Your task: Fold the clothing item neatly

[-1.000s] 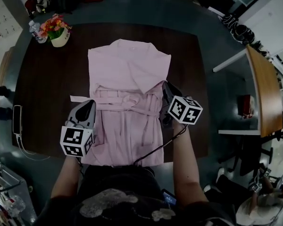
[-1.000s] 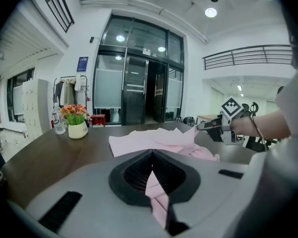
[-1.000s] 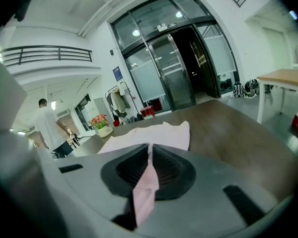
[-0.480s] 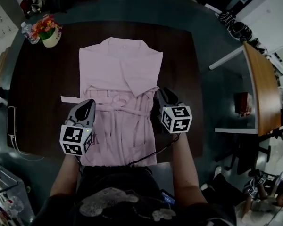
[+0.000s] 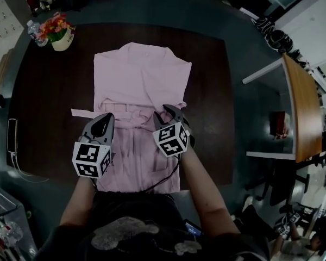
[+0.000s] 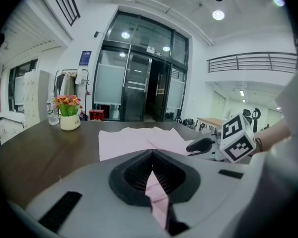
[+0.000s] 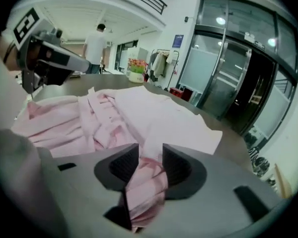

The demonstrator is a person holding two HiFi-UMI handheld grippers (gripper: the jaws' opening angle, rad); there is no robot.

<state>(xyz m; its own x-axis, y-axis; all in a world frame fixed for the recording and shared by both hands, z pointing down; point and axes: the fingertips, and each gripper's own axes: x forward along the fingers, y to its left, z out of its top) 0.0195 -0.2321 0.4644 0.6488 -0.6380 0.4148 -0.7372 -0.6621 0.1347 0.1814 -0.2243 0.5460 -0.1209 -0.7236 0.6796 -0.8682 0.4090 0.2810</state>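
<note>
Between the closed jaws of the left gripper (image 5: 105,118) sits a pinch of the pink garment (image 5: 141,78), taken at its left edge. The right gripper (image 5: 171,111), near on its right, has just been opening its jaws; bunched cloth lies loose between them. The garment's long axis runs straight ahead of both grippers along the bench (image 5: 46,107), collar farthest. Count: two grippers, one garment, one flowerpot (image 5: 60,41).

The left forearm (image 5: 79,200) and right forearm (image 5: 202,186) are reaching forward, side by side. The left gripper (image 5: 105,117) is pointing slightly downward, its jaws pinching together on a fold of the garment (image 5: 141,80). The right gripper (image 5: 171,111), close beside it, is tilting down more steeply; its jaws have just been opening, with the garment bunching loosely between them.
</note>
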